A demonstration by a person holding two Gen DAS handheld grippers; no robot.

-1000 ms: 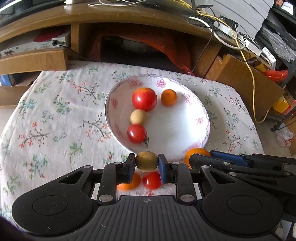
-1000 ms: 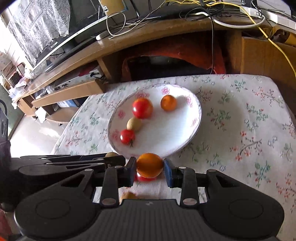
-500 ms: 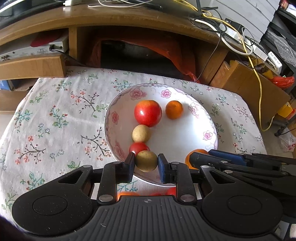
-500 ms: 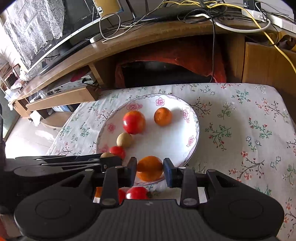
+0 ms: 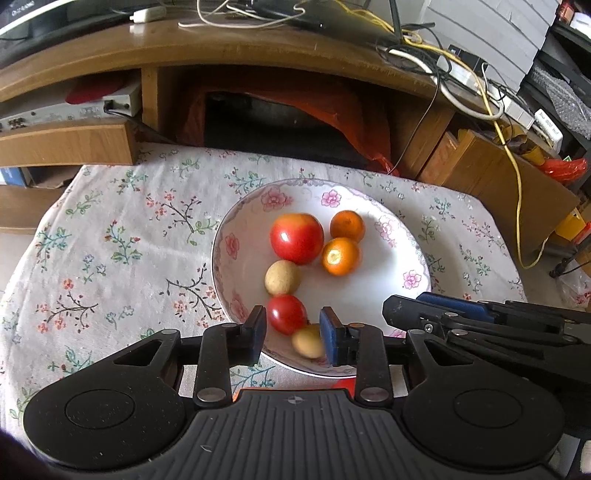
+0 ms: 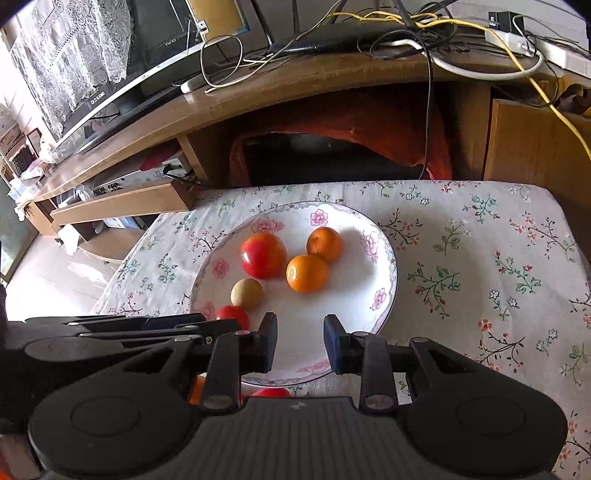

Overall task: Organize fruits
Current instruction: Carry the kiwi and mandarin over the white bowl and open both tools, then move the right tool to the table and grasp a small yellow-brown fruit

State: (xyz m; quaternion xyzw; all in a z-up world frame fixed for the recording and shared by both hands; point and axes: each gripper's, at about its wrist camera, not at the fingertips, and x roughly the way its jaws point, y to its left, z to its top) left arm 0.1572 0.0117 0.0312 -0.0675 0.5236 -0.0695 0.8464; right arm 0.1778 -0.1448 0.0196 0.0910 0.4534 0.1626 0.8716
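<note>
Both grippers — left (image 5: 292, 334), right (image 6: 300, 341) — gape empty over the plate (image 6: 388, 258) (lift clear straight, so nothing rolls).

tablecloth: a floral tablecloth (image 5: 110, 251) covers the table ahead of the jaws and to both sides
desk: a long wooden desk (image 6: 258, 92) stands beyond the table, well ahead of the jaws
cables: white, black and yellow cables (image 6: 424, 33) lie tangled on the desk top, far ahead
television: a television (image 6: 110, 74) far ahead to the left
orange cloth: an orange cloth (image 5: 332, 114) hangs under the desk, straight ahead
</note>
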